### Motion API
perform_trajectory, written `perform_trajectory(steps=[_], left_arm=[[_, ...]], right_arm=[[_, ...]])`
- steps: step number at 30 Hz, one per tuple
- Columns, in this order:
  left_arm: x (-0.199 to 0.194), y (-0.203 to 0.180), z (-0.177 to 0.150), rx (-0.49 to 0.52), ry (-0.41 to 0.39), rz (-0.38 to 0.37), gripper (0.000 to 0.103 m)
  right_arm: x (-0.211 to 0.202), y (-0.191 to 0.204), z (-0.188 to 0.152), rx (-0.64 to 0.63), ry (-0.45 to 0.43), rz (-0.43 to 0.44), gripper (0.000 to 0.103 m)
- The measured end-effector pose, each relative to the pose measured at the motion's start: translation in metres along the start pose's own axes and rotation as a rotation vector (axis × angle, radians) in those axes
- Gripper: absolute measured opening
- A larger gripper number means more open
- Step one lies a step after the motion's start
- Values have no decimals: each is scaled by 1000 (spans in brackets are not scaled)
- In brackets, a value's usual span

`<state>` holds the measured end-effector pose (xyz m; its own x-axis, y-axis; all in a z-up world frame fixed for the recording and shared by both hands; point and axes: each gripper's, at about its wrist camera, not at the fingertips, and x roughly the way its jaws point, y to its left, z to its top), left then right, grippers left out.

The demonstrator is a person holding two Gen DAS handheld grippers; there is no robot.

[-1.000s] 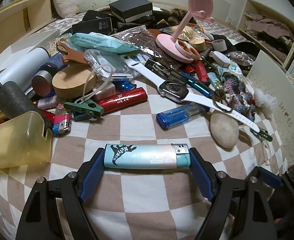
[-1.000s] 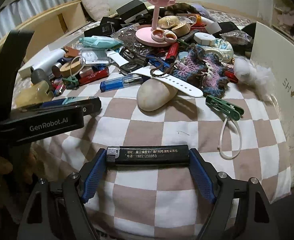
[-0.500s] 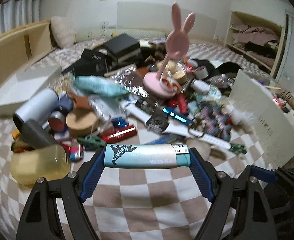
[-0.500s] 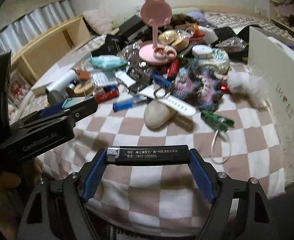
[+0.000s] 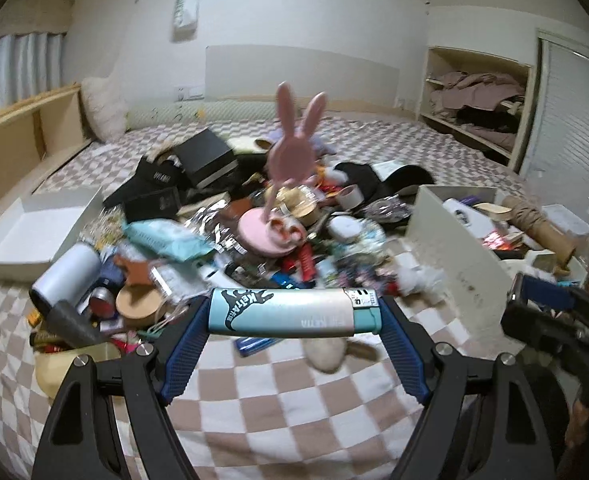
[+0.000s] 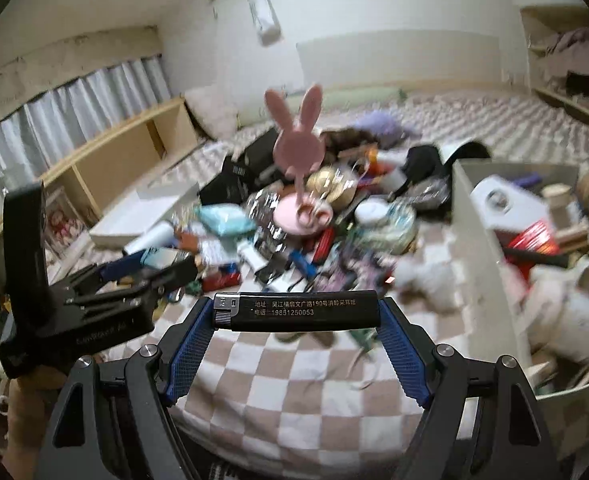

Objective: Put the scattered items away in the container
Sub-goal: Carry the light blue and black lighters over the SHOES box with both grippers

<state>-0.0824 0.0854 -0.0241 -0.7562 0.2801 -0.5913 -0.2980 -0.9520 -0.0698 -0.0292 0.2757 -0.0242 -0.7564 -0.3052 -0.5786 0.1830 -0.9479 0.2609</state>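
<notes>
My left gripper (image 5: 294, 314) is shut on a light-blue lighter (image 5: 294, 312), held crosswise above the checkered bed. My right gripper (image 6: 296, 312) is shut on a black lighter (image 6: 298, 310), also held in the air. The white box container (image 5: 454, 248) stands at the right and holds several items; it also shows in the right wrist view (image 6: 470, 232). The left gripper shows at the left of the right wrist view (image 6: 106, 292), and the right gripper at the right edge of the left wrist view (image 5: 554, 312).
A pile of scattered items covers the bed: a pink bunny stand (image 5: 290, 184), a white bottle (image 5: 66, 276), a beige stone (image 5: 326, 352), black boxes (image 5: 210, 160). A white box lid (image 5: 34, 236) lies at the left. A wooden shelf (image 6: 126, 160) runs along the left side.
Both grippers have risen high above the bed with their lighters. The views now look down from farther up, and the inside of the white box has come into view.
</notes>
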Motion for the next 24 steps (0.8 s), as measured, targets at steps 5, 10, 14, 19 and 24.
perform_trajectory(steps=[5,10,14,19,24], left_arm=[[-13,-32,16,43,-47,-55,82],[-20,-60,31,62,-83,-131,82],[-19,-81,42,80,-97,-170,82],[-14,-106,50,104,-97,-212,82],[-4,-128,55,113,-79,-252,82]], right_arm=[[-34,-24,12,8,-68,-20,82],[-60,-44,20,-4,-109,-60,82],[-80,-64,25,-10,-134,-106,82],[-99,-97,26,31,-158,-162,82],[-108,-130,23,79,-163,-199,82]])
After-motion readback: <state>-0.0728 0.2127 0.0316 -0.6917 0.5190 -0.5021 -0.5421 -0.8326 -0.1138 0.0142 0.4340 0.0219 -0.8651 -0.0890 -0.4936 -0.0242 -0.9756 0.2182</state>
